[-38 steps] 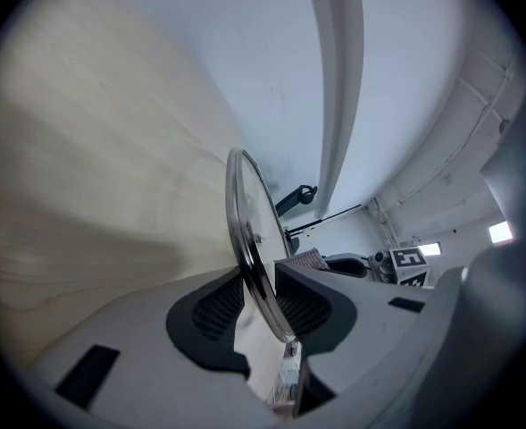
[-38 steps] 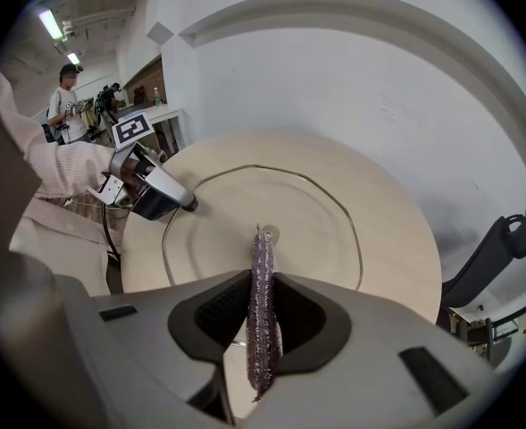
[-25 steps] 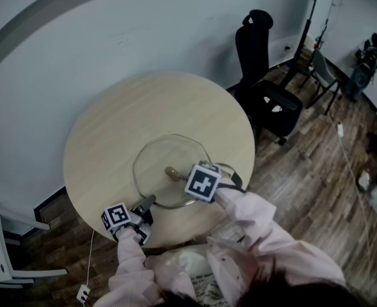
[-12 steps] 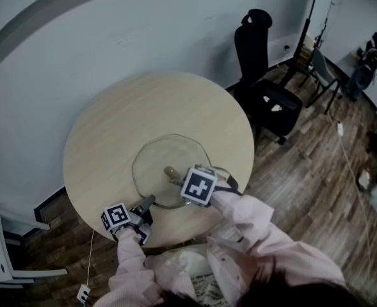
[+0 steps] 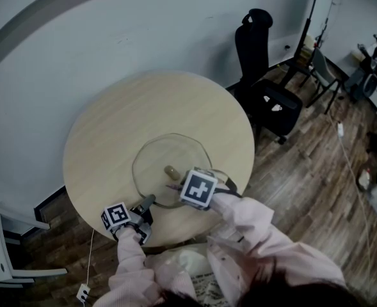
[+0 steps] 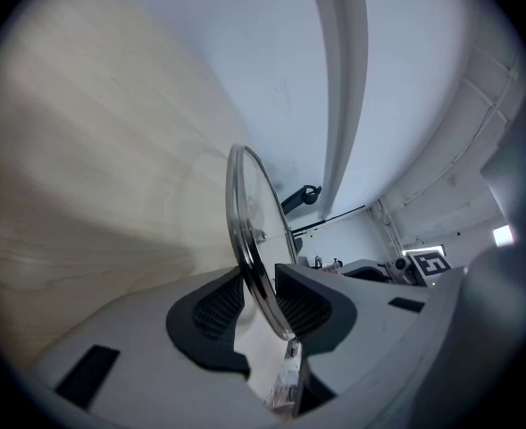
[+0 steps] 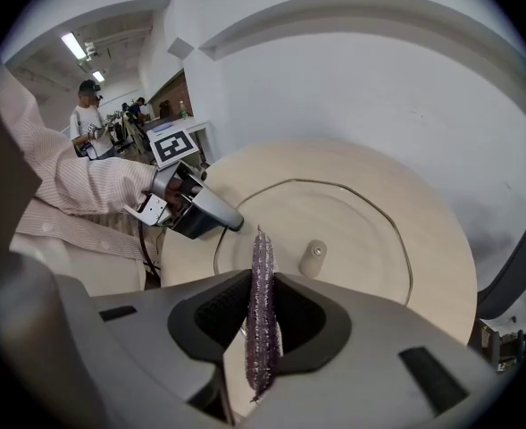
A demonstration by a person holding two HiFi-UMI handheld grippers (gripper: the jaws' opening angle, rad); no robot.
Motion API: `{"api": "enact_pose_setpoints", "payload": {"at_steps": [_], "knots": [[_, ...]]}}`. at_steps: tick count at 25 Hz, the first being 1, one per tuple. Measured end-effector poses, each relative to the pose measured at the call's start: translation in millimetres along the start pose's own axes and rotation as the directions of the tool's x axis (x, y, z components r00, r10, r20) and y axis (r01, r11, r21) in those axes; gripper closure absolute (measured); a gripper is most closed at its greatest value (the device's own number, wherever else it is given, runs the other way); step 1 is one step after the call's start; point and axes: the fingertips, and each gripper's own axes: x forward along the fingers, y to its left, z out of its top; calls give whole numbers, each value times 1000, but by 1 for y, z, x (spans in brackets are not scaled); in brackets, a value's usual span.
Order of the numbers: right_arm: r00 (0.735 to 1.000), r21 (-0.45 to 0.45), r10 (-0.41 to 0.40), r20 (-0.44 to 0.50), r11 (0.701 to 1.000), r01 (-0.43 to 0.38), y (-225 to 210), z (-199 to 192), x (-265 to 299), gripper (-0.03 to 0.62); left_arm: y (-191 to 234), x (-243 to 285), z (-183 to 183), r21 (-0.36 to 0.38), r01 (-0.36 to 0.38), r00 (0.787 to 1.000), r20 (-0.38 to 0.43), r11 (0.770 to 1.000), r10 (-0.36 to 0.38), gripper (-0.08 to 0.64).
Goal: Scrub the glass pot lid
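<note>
**Glass pot lid (image 5: 169,155) lies flat on round worktop (image 5: 111,120), near its front edge**

Left gripper (image 6: 261,300): fingers clamped on the lid's rim. Right gripper (image 7: 261,298): fingers clenched on a purple scrub pad (image 7: 262,253) (held edge-on), near the knob (image 7: 313,257).

White wall (image 5: 143,37), wood floor (image 5: 316,171), black chair (image 5: 274,107)
</note>
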Motion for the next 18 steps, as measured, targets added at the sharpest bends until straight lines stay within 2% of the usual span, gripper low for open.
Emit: {"api": "enact_pose_setpoints", "payload": {"at_steps": [18], "knots": [[997, -8, 67, 45, 998, -67, 22, 15, 1, 506, 1, -1, -2, 1, -2, 1000, -6, 1000, 2, 443]]}}
